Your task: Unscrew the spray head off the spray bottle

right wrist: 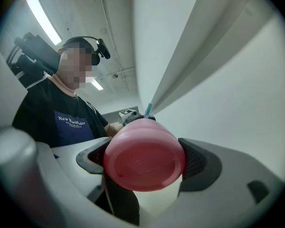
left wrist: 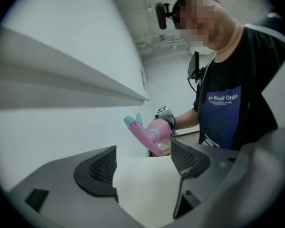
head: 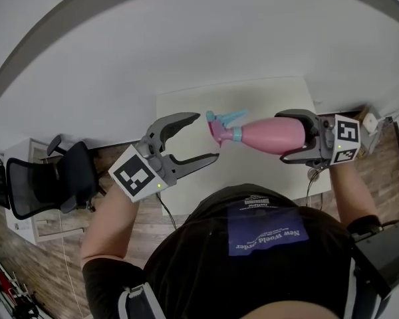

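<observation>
- Desk (head: 266, 95): white, beneath the spray bottle (head: 272, 135), which is held clear above it.
- Left gripper (head: 206, 137): at the bottle's head end, near but not touching. Its fingers are spread wide with nothing between them. Likely next: bring them around the head and close on its solid body, not the thin nozzle or trigger.
- Right gripper (right wrist: 145, 158): at the bottle's base end, fingers clamped on the pink body. It should hold firm so the bottle cannot spin with the twist.
- Spray bottle: pink, lying level, head pointing at the left gripper.
- Spray head (head: 221, 126): pink and teal, seated on the bottle. Turn it about the bottle's long axis.
- Collar (head: 237, 134): teal ring at the bottle's neck, probably where the thread sits.
</observation>
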### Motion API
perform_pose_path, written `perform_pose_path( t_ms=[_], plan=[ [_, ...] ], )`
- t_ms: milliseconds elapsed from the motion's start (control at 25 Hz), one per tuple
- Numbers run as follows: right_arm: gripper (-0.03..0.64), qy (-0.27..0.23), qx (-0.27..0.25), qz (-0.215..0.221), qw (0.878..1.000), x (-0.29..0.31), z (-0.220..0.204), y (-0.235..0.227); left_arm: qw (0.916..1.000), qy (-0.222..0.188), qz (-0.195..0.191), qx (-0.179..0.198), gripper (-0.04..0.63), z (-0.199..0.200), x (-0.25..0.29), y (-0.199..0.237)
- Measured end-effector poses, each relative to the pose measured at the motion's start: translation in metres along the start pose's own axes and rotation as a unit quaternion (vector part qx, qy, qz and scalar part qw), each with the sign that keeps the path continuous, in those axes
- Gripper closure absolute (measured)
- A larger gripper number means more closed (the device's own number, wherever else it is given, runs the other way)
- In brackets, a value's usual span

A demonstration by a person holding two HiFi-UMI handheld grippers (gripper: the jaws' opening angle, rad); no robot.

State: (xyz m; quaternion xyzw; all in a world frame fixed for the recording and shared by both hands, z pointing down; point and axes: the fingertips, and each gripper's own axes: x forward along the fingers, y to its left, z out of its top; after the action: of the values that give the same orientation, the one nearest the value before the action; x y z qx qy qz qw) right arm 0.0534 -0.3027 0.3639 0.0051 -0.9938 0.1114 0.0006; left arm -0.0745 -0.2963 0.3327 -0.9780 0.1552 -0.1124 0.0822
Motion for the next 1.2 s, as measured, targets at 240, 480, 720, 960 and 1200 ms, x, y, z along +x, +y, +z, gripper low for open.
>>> perform_pose_path(
  t_ms=[240,480,720,960,1200],
  plan=[
    [0.198,-0.019,0.042,0.015,0.999,-0.007,0.005,-0.004,0.8831,0.121,0.174,0.419,0.249,-0.023,-0.023,0.023],
    [0.198,-0.026,0.078,0.046,0.996,0.0,0.006,-0.002,0.7243,0.101,0.158,0.663,0.249,0.014,0.001,-0.016],
    [0.198,-0.012,0.086,0.066,0.994,0.007,0.004,0.006,0.681,0.105,0.101,0.718,0.249,0.012,0.025,-0.029],
    [0.198,-0.009,0.089,0.078,0.993,0.011,0.001,0.012,0.6926,0.091,0.067,0.712,0.25,0.003,0.04,-0.046],
    [0.198,-0.02,0.092,0.085,0.992,0.012,0.005,0.014,0.7012,0.078,0.066,0.706,0.441,0.009,0.039,-0.05]
  ],
)
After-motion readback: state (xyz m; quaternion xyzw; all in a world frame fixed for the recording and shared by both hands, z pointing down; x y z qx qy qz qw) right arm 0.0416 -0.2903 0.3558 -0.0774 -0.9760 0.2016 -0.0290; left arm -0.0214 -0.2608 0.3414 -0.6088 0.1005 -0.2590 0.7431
